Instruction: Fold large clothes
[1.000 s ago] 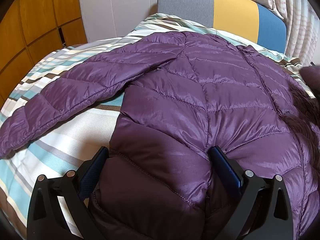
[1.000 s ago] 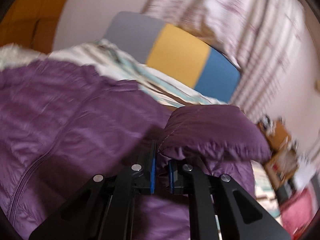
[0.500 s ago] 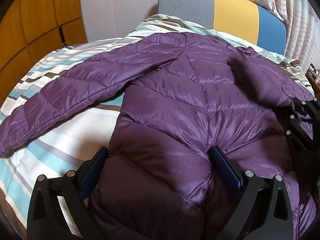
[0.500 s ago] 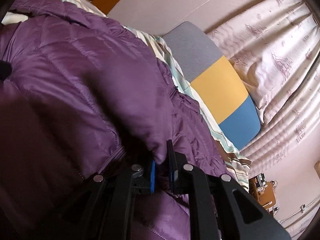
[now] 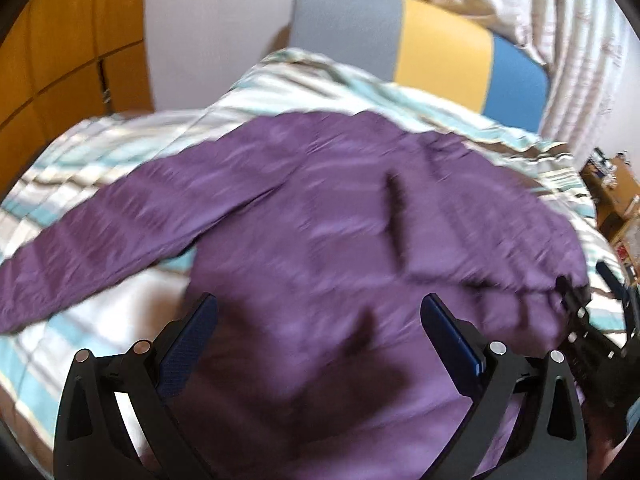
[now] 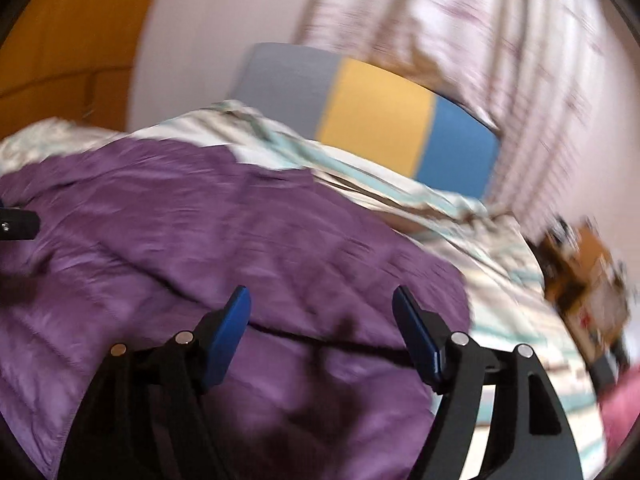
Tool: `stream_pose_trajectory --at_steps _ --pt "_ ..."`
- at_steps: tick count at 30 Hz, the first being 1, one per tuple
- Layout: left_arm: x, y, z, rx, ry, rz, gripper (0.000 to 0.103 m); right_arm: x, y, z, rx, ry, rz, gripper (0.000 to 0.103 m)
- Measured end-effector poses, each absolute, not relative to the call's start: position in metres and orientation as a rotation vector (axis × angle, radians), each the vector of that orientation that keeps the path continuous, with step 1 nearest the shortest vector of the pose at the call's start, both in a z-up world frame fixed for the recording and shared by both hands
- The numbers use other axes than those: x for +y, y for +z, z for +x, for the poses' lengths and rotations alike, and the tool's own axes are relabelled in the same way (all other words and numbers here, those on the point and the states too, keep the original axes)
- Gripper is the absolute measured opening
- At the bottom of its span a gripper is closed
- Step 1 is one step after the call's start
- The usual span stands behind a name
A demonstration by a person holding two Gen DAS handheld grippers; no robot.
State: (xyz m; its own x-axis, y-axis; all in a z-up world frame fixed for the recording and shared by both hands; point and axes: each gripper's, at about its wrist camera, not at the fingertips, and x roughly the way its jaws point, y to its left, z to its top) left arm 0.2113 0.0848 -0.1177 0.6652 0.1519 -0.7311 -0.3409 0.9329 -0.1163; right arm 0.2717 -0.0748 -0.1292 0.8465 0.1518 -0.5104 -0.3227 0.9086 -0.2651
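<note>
A purple puffer jacket (image 5: 328, 240) lies spread on the striped bedsheet (image 5: 120, 152). Its left sleeve (image 5: 120, 216) stretches out to the left, and its right sleeve (image 5: 480, 232) lies folded over the body. My left gripper (image 5: 320, 316) hovers open above the jacket's lower part, with nothing pinched. In the right wrist view my right gripper (image 6: 322, 304) has its jaws opening above the folded sleeve (image 6: 280, 264); the fabric lies below the pads, not clamped. The right gripper (image 5: 592, 320) also shows at the left wrist view's right edge.
A grey, yellow and blue headboard (image 5: 420, 44) stands at the bed's far end, with patterned curtains (image 6: 460, 32) behind it. Orange wooden cabinets (image 5: 60, 40) line the left. A cluttered brown shelf (image 6: 588, 280) and something pink (image 6: 620, 412) sit off the bed's right side.
The right gripper, shut on the right sleeve, carried it over the jacket body, then let go and drew back. The left gripper rose off the hem.
</note>
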Motion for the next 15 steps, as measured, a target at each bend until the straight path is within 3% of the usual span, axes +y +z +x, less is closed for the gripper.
stream_pose_trajectory --at_steps 3,8,10,15 --pt "0.064 -0.118 0.241 0.797 0.249 -0.220 0.098 -0.102 -0.131 0.280 0.538 0.145 -0.253 0.088" --pt "0.051 -0.140 0.295 0.861 0.270 -0.190 0.067 -0.131 -0.137 0.266 0.575 0.067 -0.141 0.094" --pt "0.056 -0.155 0.308 0.890 0.313 -0.156 0.060 -0.139 -0.134 0.266 0.573 0.056 -0.111 0.095" --pt "0.081 -0.168 0.296 0.823 0.399 -0.165 0.059 -0.151 -0.136 0.271 0.594 0.061 -0.053 0.097"
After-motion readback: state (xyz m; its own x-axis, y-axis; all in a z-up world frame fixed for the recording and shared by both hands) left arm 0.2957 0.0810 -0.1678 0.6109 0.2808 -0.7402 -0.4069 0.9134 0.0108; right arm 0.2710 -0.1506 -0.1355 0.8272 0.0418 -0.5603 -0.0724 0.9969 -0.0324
